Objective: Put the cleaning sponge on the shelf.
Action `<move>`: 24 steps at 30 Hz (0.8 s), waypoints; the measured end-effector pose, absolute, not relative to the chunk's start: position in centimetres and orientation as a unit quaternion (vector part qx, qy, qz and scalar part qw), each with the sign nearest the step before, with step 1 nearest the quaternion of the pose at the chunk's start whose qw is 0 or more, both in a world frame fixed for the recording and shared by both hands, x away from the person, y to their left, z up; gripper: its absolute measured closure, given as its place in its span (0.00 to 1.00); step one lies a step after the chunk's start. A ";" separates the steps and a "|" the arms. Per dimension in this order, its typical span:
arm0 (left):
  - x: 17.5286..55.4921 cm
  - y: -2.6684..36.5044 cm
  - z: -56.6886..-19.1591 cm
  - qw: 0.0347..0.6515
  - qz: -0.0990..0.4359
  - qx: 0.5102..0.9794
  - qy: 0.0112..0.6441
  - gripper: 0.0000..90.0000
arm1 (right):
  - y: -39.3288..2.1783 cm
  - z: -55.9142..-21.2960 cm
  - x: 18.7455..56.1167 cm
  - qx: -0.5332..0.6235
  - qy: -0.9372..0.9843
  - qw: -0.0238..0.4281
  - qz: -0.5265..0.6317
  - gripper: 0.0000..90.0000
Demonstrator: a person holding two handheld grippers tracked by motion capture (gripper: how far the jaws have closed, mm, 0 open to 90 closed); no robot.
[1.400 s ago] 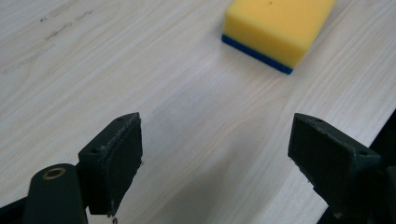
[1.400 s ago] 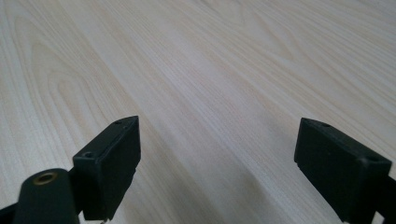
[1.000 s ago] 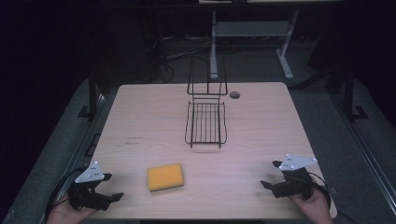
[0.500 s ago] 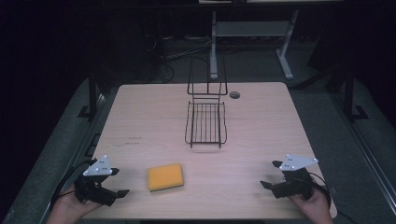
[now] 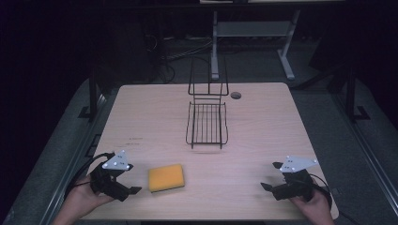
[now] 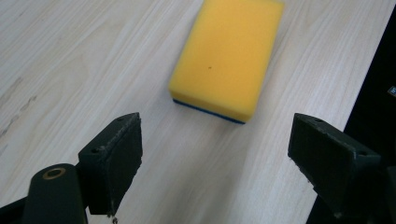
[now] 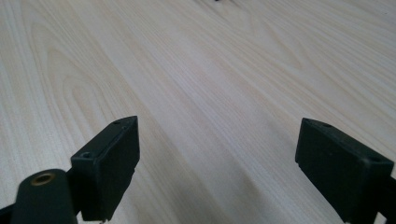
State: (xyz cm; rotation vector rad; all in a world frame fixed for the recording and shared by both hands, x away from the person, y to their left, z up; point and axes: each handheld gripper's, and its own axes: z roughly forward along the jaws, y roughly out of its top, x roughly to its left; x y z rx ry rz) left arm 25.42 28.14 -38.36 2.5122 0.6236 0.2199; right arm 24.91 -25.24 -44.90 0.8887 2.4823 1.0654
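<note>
A yellow sponge (image 5: 166, 177) with a blue underside lies flat on the wooden table (image 5: 263, 136) near the front left. My left gripper (image 5: 131, 180) sits just left of it, open, jaws pointing at the sponge. In the left gripper view the sponge (image 6: 229, 56) lies a short way ahead of the open left gripper (image 6: 215, 140), with bare wood between the jaws. My right gripper (image 5: 270, 176) rests at the front right, open, facing left. In the right gripper view, nothing but bare table lies between the jaws of the right gripper (image 7: 217, 135).
A black wire rack (image 5: 206, 124) stands at the table's middle back, with a tall wire back part behind it. A round cable hole (image 5: 235, 95) is near the far edge. The dark table edge (image 6: 373, 70) runs close beside the sponge.
My left gripper has moved right, closer to the sponge. The right gripper, sponge and rack have stayed where they were.
</note>
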 end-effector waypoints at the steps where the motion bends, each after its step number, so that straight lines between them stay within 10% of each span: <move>1: 25.6 27.7 -38.4 0.265 0.079 0.934 0.226 0.19 | -25.3 -44.9 24.9 0.310 0.864 0.147 0.368 0.15; 24: 27.5 24.4 -39.4 0.242 0.055 0.949 0.194 0.19 | -25.3 -45.0 24.9 0.311 0.864 0.145 0.368 0.15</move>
